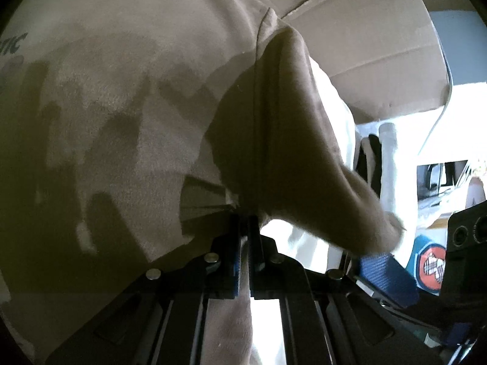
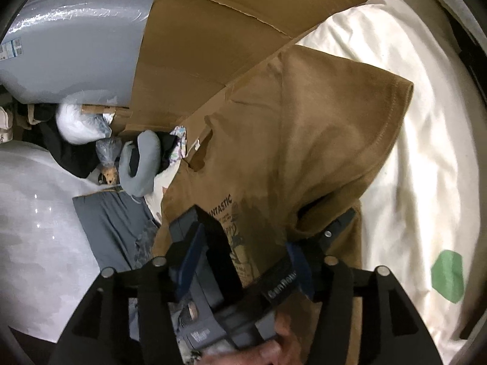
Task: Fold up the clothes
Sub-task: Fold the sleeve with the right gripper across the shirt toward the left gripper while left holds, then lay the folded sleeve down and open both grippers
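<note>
Two sets of jaws on one tan T-shirt (image 2: 304, 121). Nearest, in the left wrist view: left gripper (image 1: 246, 228), jaws clamped tight on a doubled fold of the brown cloth, a seam running straight up from the pinch. Holds that fold lifted, by the look of it, to keep the layer off the body of the garment and ready for carrying across.

In the right wrist view: right gripper (image 2: 252, 243), jaws standing about half apart, printed chest of the shirt showing between them, neither pad seen pressing on cloth. Judged free, not holding, perhaps poised for a fresh grip lower on the garment. Just below, a hand (image 2: 274, 346) wrapped round a grey handle.

Further out, a sleeve end with stitched hem, draped over the shirt's body and pointing toward the right edge of the cream sheet (image 2: 426, 152). Spread over the left part of that sheet, probably for a flat base to crease against.

Beyond the shirt, flattened cardboard (image 2: 213, 30) along the sheet's far left edge, touching or under the far end of the cloth; cannot tell which. Furthest off, past the cardboard, a grey neck pillow (image 2: 143, 158) amid clutter, well apart from the work.

Judged mid-fold: one side turned in, more to do.
</note>
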`<state>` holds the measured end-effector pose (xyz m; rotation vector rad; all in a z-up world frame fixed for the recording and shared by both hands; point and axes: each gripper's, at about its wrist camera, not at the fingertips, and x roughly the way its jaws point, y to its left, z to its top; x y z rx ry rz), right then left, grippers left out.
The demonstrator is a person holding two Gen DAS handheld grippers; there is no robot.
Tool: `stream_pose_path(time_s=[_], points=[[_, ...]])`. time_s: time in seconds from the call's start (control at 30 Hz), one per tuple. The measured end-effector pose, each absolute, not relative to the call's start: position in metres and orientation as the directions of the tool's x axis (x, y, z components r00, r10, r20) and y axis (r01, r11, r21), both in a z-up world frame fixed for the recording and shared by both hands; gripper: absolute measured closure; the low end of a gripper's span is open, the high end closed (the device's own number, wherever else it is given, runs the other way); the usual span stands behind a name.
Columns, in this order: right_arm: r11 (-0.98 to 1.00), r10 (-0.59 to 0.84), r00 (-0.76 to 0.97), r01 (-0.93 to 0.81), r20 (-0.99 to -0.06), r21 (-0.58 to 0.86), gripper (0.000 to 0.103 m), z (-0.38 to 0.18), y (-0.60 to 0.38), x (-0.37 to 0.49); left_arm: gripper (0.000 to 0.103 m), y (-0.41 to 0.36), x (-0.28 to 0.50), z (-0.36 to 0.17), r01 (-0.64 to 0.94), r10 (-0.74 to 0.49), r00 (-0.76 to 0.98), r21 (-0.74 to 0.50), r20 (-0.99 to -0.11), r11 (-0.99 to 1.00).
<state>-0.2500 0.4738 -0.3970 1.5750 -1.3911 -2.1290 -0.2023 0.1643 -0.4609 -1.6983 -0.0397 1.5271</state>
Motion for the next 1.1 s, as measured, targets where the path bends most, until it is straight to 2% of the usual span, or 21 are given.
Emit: stream_pose_path(time_s=[0.17, 0.4, 0.6, 0.67, 0.73, 0.77, 0.87, 1.1], points=[[-0.557, -0.595, -0.417, -0.403, -0.687, 0.726, 0.046, -0.404, 0.477, -0.234, 0.101, 0.152, -0.202, -0.450, -0.552, 0.462, 0.274, -0.532, -0.843, -0.642], [-0.577, -0.563, -0.403, -0.434, -0.722, 0.692, 0.046, -0.414, 0.480, -0.213, 0.101, 0.115, -0.204, -0.426, -0.691, 0.345, 0.224, -0.398, -0.911, -0.604], [-0.654, -0.490, -0.363, -0.448, -0.793, 0.610, 0.046, -0.433, 0.476, -0.208, 0.096, 0.151, -0.191, -0.424, -0.799, 0.263, 0.188, -0.303, -0.946, -0.520], [-0.675, -0.473, -0.351, -0.445, -0.808, 0.589, 0.051, -0.438, 0.474, -0.208, 0.095, 0.152, -0.189, -0.423, -0.821, 0.252, 0.179, -0.285, -0.951, -0.494], [-0.683, -0.467, -0.348, -0.441, -0.813, 0.582, 0.055, -0.442, 0.474, -0.208, 0.071, 0.155, -0.186, -0.424, -0.847, 0.237, 0.162, -0.258, -0.958, -0.464], [-0.689, -0.463, -0.346, -0.438, -0.816, 0.577, 0.060, -0.445, 0.473, -0.208, 0.051, 0.157, -0.184, -0.425, -0.859, 0.229, 0.154, -0.244, -0.961, -0.449], [-0.699, -0.452, -0.339, -0.441, -0.825, 0.564, 0.066, -0.452, 0.476, -0.208, 0.049, 0.167, -0.181, -0.430, -0.881, 0.224, 0.149, -0.233, -0.963, -0.412], [-0.719, -0.416, -0.349, -0.440, -0.840, 0.539, 0.068, -0.454, 0.485, -0.203, 0.049, 0.177, -0.186, -0.444, -0.921, 0.202, 0.082, -0.151, -0.976, -0.359]])
